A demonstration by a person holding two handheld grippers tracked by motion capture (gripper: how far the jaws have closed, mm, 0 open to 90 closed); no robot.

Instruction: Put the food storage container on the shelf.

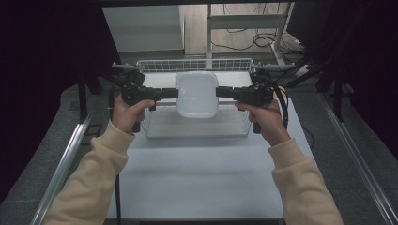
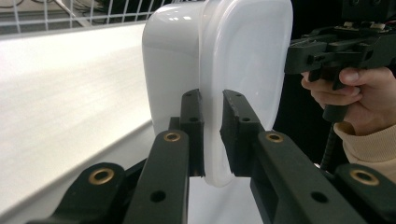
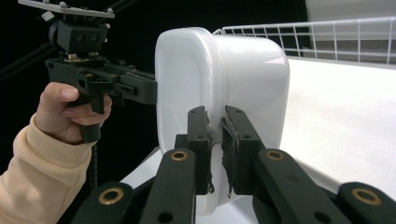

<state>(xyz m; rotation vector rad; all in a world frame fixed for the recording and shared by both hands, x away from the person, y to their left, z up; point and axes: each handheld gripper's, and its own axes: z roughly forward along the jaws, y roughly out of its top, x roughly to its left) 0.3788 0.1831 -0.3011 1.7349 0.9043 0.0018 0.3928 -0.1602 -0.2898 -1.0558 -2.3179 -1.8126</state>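
Observation:
A white plastic container with a lid [image 1: 196, 93] hangs above the wire basket [image 1: 195, 65], held from both sides. My left gripper [image 1: 174, 93] is shut on its left rim, and my right gripper [image 1: 219, 91] is shut on its right rim. In the left gripper view the jaws pinch the container's lid edge [image 2: 212, 140], with the container's body [image 2: 173, 56] on the left and the other gripper [image 2: 327, 46] beyond it. In the right gripper view the jaws clamp the container's rim [image 3: 215, 135], and the opposite gripper [image 3: 102, 79] grips the far side.
The white wire basket sits at the far end of the pale table [image 1: 202, 173]. Metal rails [image 1: 65, 159] run along both table sides. A shelf frame and cables [image 1: 253, 37] stand behind the basket. A person's cream sleeves [image 1: 94, 183] come in from the bottom.

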